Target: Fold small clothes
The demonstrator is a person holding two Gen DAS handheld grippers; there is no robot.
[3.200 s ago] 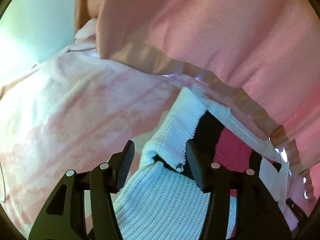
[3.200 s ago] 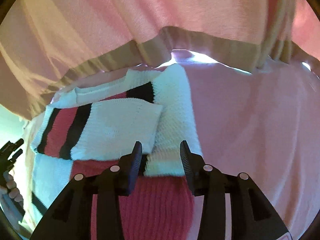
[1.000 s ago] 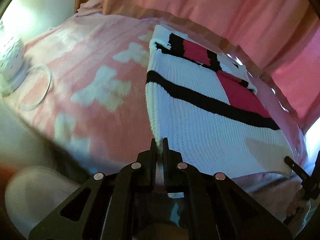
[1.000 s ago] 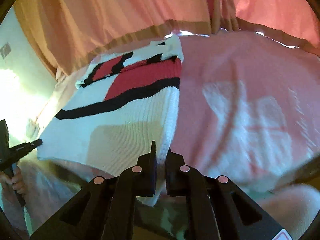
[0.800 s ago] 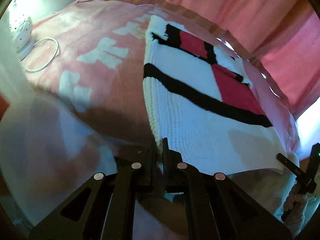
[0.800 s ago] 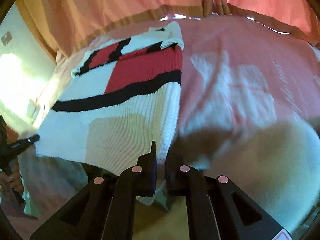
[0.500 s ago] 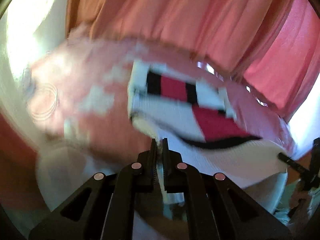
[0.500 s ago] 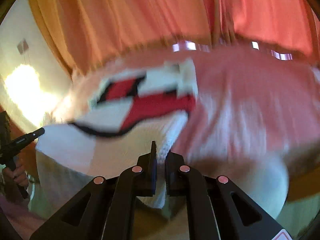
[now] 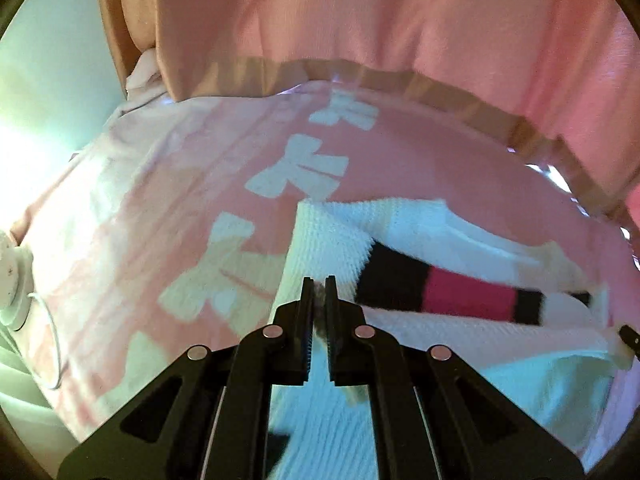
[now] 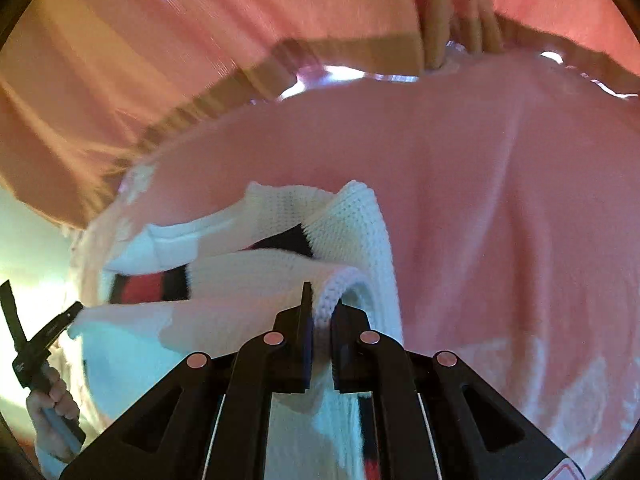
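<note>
A white knit sweater [image 9: 328,248] with black and red stripes lies on a pink bedspread [image 9: 180,184], its near edge lifted and carried over the far part. My left gripper [image 9: 319,284] is shut on the sweater's left hem corner. My right gripper [image 10: 322,294] is shut on the sweater's right hem corner [image 10: 340,280], where the knit edge curls up between the jaws. The sweater [image 10: 248,272] shows doubled over in the right wrist view, with the left gripper [image 10: 60,320] at its far left.
Pink curtains [image 9: 360,20] hang along the far side of the bed. A white round device with a cable [image 9: 12,280] sits at the bed's left edge. The bedspread [image 10: 500,200] stretches bare to the right of the sweater.
Both grippers, shut on the hem, have lifted it from the near bed edge and carried it forward over the sweater, folding the lower half toward the collar end.
</note>
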